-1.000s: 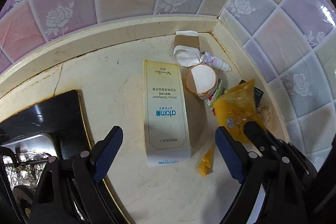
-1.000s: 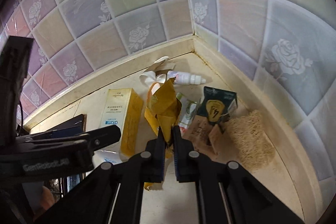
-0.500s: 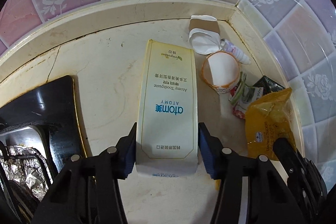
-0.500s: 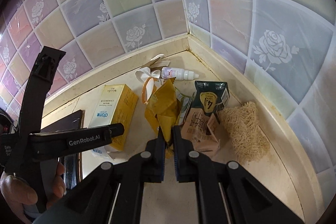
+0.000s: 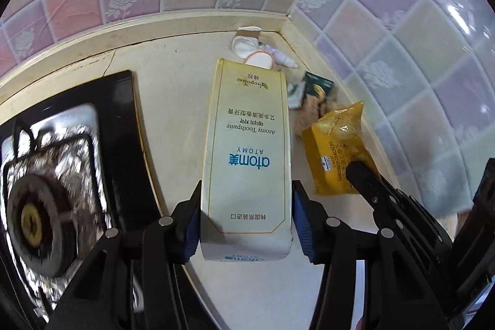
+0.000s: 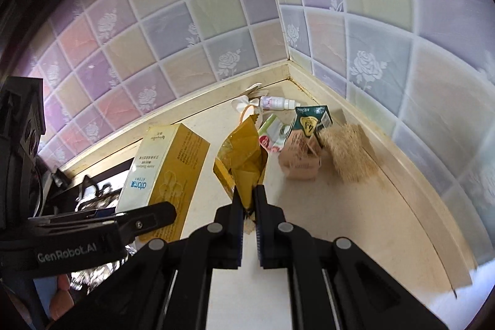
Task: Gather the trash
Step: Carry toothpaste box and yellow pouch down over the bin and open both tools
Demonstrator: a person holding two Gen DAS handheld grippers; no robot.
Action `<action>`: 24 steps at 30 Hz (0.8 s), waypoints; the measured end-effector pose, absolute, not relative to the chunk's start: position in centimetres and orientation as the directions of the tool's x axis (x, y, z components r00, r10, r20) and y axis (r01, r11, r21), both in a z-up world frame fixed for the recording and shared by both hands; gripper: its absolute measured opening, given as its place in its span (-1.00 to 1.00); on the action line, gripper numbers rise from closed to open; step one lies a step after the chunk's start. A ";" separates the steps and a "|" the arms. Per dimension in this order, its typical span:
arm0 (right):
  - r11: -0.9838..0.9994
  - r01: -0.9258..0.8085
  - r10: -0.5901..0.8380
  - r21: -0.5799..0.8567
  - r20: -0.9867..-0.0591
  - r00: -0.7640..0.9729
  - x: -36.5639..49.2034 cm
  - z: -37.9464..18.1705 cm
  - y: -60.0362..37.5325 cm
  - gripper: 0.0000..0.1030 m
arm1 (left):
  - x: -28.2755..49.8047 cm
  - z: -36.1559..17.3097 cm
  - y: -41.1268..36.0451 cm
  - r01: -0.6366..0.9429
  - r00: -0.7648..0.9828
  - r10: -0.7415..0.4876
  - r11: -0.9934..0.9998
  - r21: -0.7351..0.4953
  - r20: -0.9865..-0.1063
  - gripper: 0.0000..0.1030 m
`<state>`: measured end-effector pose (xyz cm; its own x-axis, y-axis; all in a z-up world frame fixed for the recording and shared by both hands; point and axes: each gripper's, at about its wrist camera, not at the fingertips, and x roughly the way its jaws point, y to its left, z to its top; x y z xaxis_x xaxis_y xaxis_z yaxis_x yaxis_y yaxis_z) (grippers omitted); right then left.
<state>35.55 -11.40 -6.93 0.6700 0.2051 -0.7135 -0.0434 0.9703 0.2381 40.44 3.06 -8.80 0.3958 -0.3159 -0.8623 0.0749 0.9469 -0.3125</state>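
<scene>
Both grippers angle steeply downward: the left gripper [image 5: 246, 215] clamps the Atomy toothpaste box [image 5: 247, 156], the right gripper [image 6: 248, 200] pinches the yellow cracker wrapper [image 6: 243, 156].

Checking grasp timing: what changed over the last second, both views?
Left gripper: jaws closed from wide open onto the toothpaste box and lifted it off the counter. Right gripper kept its grip on the yellow wrapper, drawing back. Corner trash unmoved.
</scene>
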 end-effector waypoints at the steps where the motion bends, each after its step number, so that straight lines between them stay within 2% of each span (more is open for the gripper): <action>1: 0.969 -0.049 0.212 0.243 -0.709 0.672 34.5 -6.6 -11.5 -0.88 | 39.4 -8.5 3.0 0.079 0.399 -0.318 0.946 -0.313 -0.860 -0.03; 12: 0.949 -0.096 0.285 0.300 -0.687 0.668 19.7 -4.4 -14.7 -0.88 | 23.8 -5.1 1.2 0.161 0.446 -0.300 0.954 -0.254 -0.843 -0.03; 24: 0.946 -0.121 0.311 0.302 -0.728 0.612 5.4 -5.8 -18.6 -0.88 | 8.9 -8.6 -1.3 0.203 0.380 -0.276 0.956 -0.211 -0.883 -0.03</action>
